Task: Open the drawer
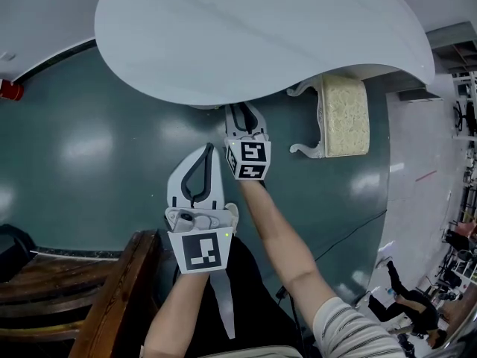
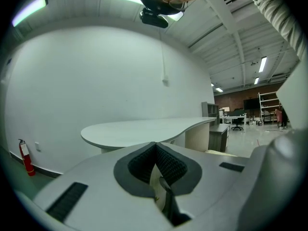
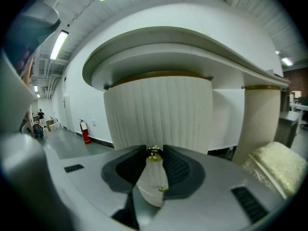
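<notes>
A white curved desk [image 1: 253, 28] fills the top of the head view. Under it, in the right gripper view, stands a white fluted drawer front [image 3: 159, 105] with a small gold knob [image 3: 154, 152]. My right gripper [image 3: 154, 154] is shut on that knob, its dark pads pressing on both sides. In the head view the right gripper [image 1: 240, 112] reaches under the desk's edge, which hides its tips. My left gripper [image 1: 206, 149] hangs back, nearer to me and left of the right one. Its jaws meet at the tip, shut with nothing between them [image 2: 155, 146].
A stool with a cream cushion [image 1: 344, 115] stands right of the right gripper, partly under the desk. Dark wooden furniture [image 1: 74, 289] sits at lower left. A red fire extinguisher [image 1: 9, 89] is by the far wall. A person [image 1: 406, 297] stands far off at lower right.
</notes>
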Motion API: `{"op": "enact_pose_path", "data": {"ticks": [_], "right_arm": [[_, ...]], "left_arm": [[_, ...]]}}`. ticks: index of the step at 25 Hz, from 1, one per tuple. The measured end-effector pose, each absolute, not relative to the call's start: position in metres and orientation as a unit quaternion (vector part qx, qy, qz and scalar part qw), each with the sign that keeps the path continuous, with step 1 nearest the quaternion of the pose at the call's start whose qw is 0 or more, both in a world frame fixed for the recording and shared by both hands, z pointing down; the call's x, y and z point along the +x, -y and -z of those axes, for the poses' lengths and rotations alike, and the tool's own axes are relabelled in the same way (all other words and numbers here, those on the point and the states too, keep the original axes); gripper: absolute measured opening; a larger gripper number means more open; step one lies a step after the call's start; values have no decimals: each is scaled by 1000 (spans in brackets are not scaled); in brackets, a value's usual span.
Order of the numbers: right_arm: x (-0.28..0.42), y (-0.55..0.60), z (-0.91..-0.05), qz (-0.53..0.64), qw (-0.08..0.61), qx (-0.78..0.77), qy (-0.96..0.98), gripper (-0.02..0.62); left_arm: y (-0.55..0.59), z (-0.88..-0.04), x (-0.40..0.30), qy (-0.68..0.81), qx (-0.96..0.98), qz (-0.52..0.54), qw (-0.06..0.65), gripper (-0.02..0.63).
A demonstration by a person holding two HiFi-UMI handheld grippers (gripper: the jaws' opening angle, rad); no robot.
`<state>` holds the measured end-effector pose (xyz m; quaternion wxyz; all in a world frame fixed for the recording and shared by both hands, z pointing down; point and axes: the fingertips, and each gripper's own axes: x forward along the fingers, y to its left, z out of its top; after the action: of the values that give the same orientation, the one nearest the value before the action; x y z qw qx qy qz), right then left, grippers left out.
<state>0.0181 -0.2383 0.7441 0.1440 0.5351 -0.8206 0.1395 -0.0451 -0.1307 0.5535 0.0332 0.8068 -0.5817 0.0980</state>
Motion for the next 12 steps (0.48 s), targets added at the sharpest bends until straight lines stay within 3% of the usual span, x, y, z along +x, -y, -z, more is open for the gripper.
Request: {"op": "enact_pose_path", "data": {"ticks": [12], "right_arm": [[30,209,-746,-149,149,530,821,114]], "left_arm": [[125,-549,-43,582,806,-101,36,-8]]}}
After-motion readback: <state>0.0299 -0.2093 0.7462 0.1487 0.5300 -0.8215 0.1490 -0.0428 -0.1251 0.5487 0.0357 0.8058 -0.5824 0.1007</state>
